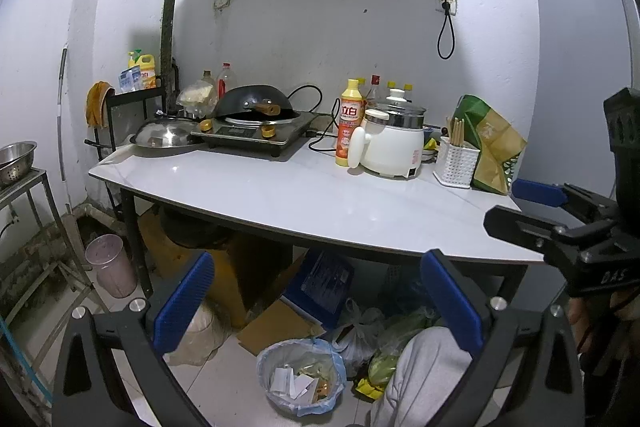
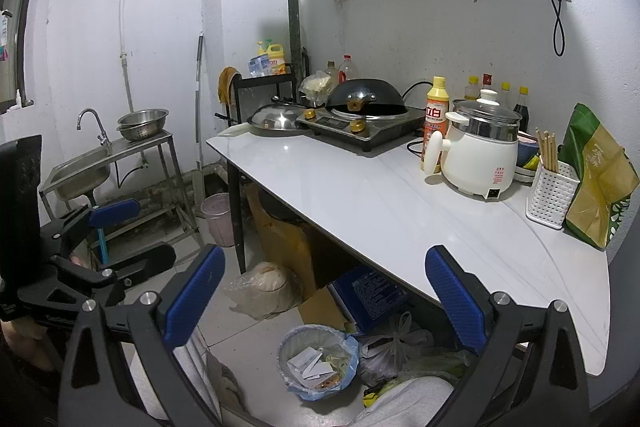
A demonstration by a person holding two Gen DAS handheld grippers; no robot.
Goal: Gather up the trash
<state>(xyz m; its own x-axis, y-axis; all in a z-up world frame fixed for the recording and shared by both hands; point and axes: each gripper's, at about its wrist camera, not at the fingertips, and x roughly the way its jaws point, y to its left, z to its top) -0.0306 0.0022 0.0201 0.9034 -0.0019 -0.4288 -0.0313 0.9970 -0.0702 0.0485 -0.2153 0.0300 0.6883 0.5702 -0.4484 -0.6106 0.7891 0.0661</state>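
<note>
A small bin with a blue bag liner stands on the floor under the white table's front edge; it holds paper scraps and wrappers. It also shows in the right wrist view. My left gripper is open and empty, held above the bin in front of the table. My right gripper is open and empty too, also above the bin. The right gripper appears at the right edge of the left wrist view, and the left gripper at the left of the right wrist view.
On the table: induction cooker with wok, pot lid, detergent bottle, white electric pot, chopstick basket, green bag. Under it: cardboard, blue box, plastic bags. A pink bin and sink stand left.
</note>
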